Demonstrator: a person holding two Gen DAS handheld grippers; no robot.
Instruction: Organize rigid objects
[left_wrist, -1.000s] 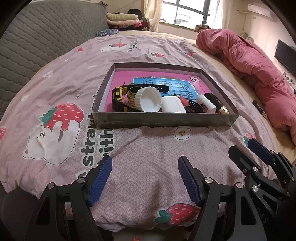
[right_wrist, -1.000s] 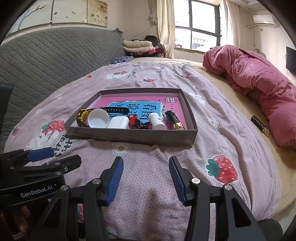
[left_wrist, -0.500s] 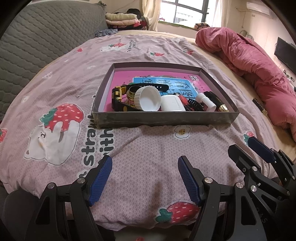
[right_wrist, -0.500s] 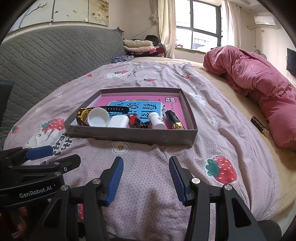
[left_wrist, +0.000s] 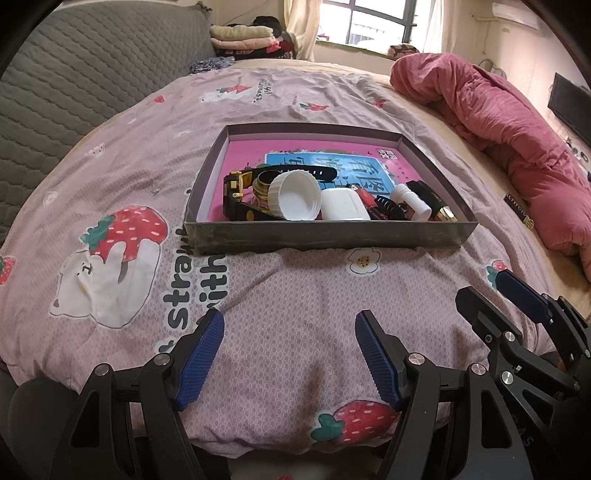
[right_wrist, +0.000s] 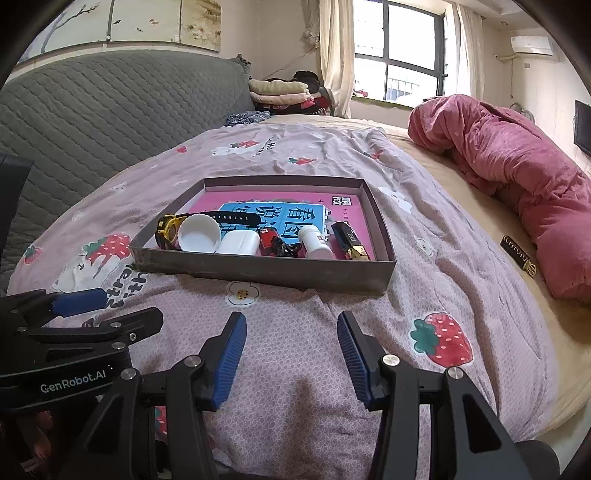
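A shallow grey box (left_wrist: 325, 236) (right_wrist: 258, 271) with a pink book inside lies on the bed. Along its near wall sit a black and yellow watch (left_wrist: 236, 188) (right_wrist: 168, 229), a white cap (left_wrist: 295, 195) (right_wrist: 199, 234), a white case (left_wrist: 343, 205) (right_wrist: 238, 242), a red and black item (right_wrist: 271, 240), a small white bottle (left_wrist: 412, 197) (right_wrist: 314, 242) and a black and gold tube (left_wrist: 432, 203) (right_wrist: 349, 240). My left gripper (left_wrist: 290, 347) is open and empty, short of the box. My right gripper (right_wrist: 291, 343) is open and empty beside it.
A pink strawberry-print cover (left_wrist: 122, 221) spreads over the bed. A rolled red quilt (right_wrist: 517, 177) lies at the right. A small black item (right_wrist: 517, 254) lies on the beige sheet beside it. A grey quilted headboard (right_wrist: 92, 110) stands at the left.
Both grippers have stayed open and almost still. The views have shifted only slightly. Nothing in the box has moved.
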